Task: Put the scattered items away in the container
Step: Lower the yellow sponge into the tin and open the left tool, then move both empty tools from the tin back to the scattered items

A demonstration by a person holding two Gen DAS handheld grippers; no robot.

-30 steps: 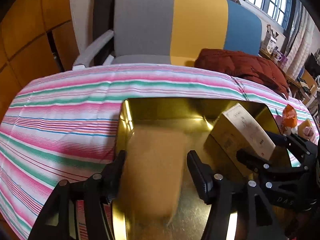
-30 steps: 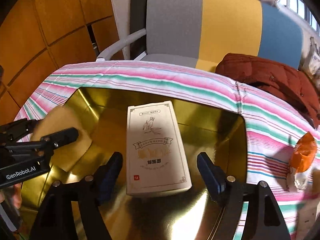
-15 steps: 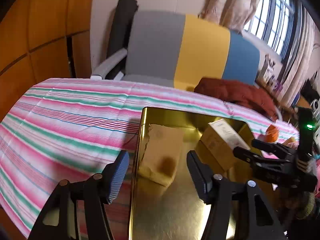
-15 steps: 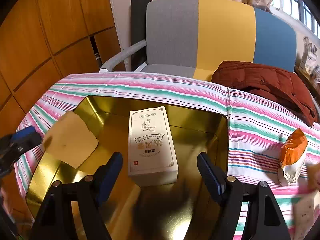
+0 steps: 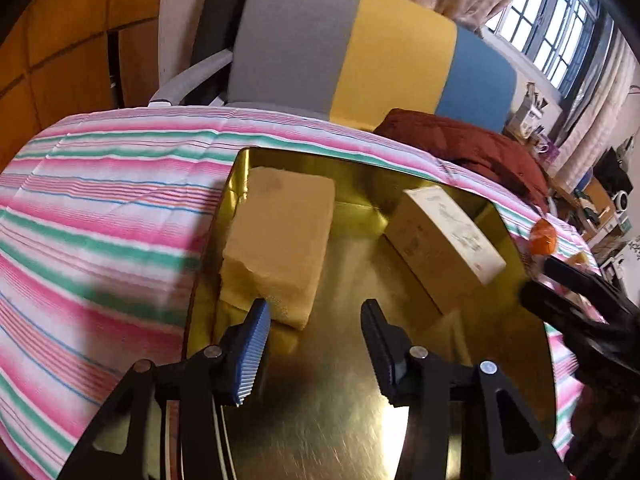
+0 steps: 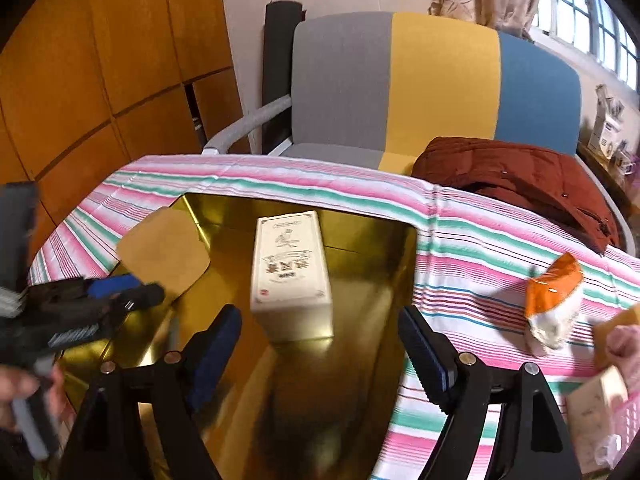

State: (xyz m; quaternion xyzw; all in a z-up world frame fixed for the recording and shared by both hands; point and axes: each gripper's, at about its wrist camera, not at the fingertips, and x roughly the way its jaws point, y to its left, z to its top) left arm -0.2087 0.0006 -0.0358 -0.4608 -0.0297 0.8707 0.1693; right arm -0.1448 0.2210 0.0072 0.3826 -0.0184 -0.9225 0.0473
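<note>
While both my grippers, left (image 5: 316,312) and right (image 6: 320,330), gape empty | tan sponge block (image 5: 280,240) and cream printed carton (image 6: 290,268) lie inside gold tin tray (image 6: 360,360) | orange-white packet (image 6: 554,300) outside on striped cloth (image 6: 480,240).

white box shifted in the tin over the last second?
No. In the right wrist view the white box sits mid-tin as before, same spot relative to the gold tin far wall.

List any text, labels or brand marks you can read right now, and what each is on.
None reads clearly.
White box in the gold tin: bird drawing, a banner and rows of characters, too blurred to quote.
Orange packet on the striped cloth: no legible print.
Tan sponge block: unmarked.
</note>
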